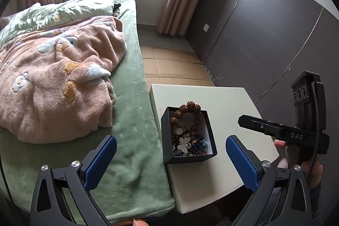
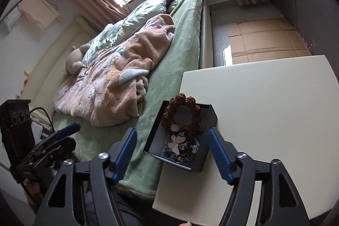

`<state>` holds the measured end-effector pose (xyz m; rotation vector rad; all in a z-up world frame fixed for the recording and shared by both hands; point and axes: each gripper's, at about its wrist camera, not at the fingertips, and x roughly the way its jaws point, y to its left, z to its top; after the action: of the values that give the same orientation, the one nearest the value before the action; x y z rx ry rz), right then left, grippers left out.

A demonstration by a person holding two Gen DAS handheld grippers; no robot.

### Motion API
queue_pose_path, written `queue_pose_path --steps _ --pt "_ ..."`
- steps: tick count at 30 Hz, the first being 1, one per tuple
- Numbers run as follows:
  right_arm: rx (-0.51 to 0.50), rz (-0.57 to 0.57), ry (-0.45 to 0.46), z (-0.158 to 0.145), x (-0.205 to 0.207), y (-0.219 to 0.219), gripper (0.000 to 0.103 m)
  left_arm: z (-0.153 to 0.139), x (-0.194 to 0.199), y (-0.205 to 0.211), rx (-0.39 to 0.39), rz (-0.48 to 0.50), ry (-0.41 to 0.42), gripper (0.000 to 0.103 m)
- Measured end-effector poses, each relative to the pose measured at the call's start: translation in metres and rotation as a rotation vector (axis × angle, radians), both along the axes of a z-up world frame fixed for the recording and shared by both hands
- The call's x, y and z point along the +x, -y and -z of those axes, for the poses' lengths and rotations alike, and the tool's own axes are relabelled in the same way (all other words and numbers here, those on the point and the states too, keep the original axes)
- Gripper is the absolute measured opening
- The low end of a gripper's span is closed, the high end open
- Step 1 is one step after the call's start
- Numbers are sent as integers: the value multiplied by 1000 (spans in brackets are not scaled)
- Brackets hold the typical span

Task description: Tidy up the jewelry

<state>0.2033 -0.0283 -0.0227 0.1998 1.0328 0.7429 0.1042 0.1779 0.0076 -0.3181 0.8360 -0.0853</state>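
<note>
A black open box point(image 1: 208, 137) point(image 2: 209, 118) stands at the left side of a white table point(image 1: 228, 99) point(image 2: 264, 103), next to the bed. A brown bead bracelet point(image 1: 186, 108) point(image 2: 180, 99) leans over its far rim. A white butterfly piece point(image 1: 184, 146) point(image 2: 175, 144) and a heap of mixed coloured beads point(image 1: 198, 144) point(image 2: 188, 151) lie inside. My left gripper point(image 1: 170, 159) is open and empty, short of the box. My right gripper point(image 2: 172, 153) is open and empty, its blue pads point(image 2: 219, 151) on either side of the box's near end. The right gripper point(image 1: 275, 130) also shows in the left wrist view.
A bed with a green sheet point(image 1: 131, 111) point(image 2: 178, 69) touches the table's left edge. A pink blanket point(image 1: 63, 82) point(image 2: 118, 77) is heaped on it. Cardboard sheets point(image 1: 169, 65) point(image 2: 264, 37) cover the floor beyond the table. A dark wall point(image 1: 264, 35) runs on the right.
</note>
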Motion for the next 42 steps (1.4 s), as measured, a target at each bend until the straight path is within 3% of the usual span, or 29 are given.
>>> queue_pose_path --steps 2,10,21,33,42 --pt "6 5 8 -8 -6 11 86 -4 -5 5 6 2 23 103" --pt "-22 5 72 -37 -40 37 103 -22 -21 30 7 14 76 103" --pt "-100 77 183 -58 -80 96 103 -37 -47 78 94 31 129 103" --pt "-179 161 284 -55 -116 149 103 -27 -72 119 151 56 179 103" --pt "-183 193 300 -43 -136 165 103 -19 -95 130 227 -3 237 103"
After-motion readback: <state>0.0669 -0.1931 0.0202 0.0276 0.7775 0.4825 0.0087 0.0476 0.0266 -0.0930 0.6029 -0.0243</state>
